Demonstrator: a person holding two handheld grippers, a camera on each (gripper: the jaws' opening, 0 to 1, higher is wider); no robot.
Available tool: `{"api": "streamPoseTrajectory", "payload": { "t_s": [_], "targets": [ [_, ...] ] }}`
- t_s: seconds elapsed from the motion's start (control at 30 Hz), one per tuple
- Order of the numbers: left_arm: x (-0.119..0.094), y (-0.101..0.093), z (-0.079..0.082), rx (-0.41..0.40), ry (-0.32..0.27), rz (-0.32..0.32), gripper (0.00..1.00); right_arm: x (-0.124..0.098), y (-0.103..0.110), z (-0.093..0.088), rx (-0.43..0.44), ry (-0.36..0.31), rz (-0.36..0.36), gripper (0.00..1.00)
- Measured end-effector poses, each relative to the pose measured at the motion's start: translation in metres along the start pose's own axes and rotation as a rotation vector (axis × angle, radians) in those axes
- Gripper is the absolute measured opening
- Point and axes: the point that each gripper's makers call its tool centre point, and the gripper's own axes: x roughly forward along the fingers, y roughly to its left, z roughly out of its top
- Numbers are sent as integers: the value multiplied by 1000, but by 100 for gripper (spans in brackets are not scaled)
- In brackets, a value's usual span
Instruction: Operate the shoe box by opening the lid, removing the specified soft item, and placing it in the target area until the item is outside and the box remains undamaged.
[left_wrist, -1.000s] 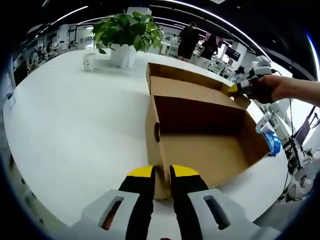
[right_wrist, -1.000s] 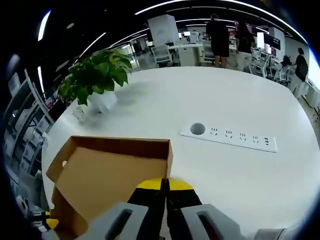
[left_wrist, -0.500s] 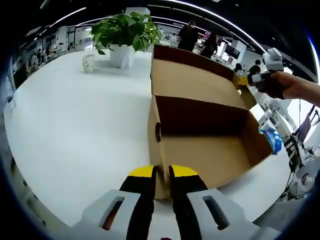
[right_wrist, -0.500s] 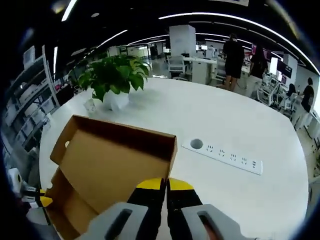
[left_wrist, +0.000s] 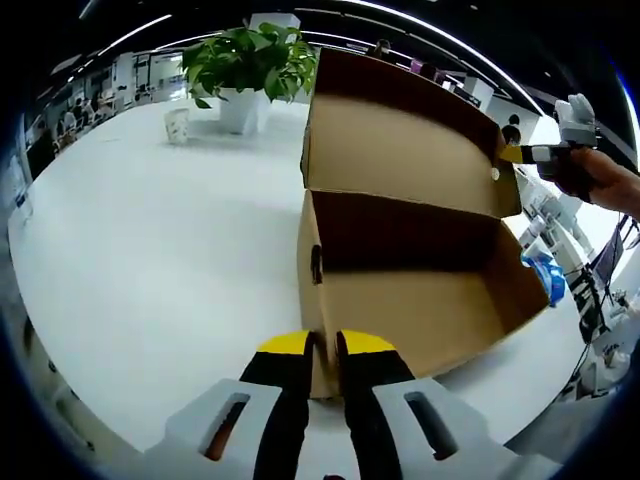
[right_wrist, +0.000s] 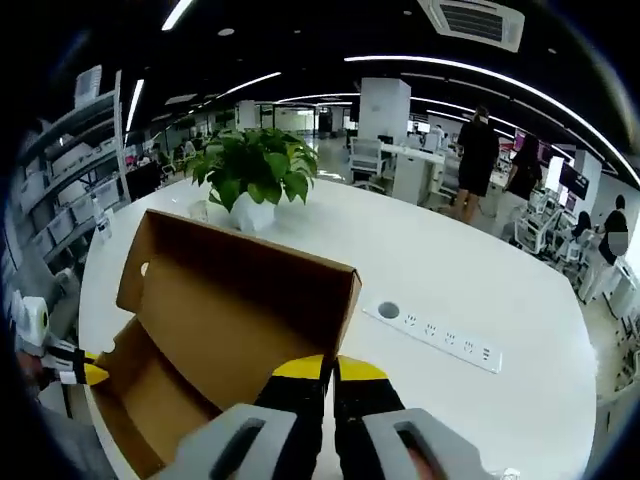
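A brown cardboard shoe box stands open on the white table, its hinged lid raised nearly upright. My left gripper is shut on the box's near end wall at the corner. My right gripper pinches the lid's free edge at the upper right, with a hand behind it. In the right gripper view the lid slopes up to my right gripper, shut on its rim. The left gripper sits at the lower left by the box. The box's inside shows bare cardboard.
A potted plant and a paper cup stand at the table's far side. A white power strip lies right of the lid. A blue object sits beyond the box's right end. People stand in the office behind.
The lid has swung upward from a low tilt to nearly upright, carried by my right gripper, which rose with it. The left gripper and box body stayed put.
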Motion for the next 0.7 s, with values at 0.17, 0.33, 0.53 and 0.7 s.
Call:
{"api": "streamPoseTrajectory", "payload": {
  "t_s": [0.17, 0.33, 0.53, 0.7],
  "targets": [
    [0, 0, 0, -2, 1, 0, 8, -15, 4, -3, -28, -15, -5, 0],
    [-1, -1, -1, -3, -1, 5, 8, -29, 14, 0, -113, -67, 5, 0],
    [-1, -4, 0, -6, -3, -4, 10, -42, 23, -11, -142, -66, 8, 0],
    [-1, -4, 1, -12, -7, -10, 10, -51, 27, -20, -119, -76, -2, 0]
  ]
}}
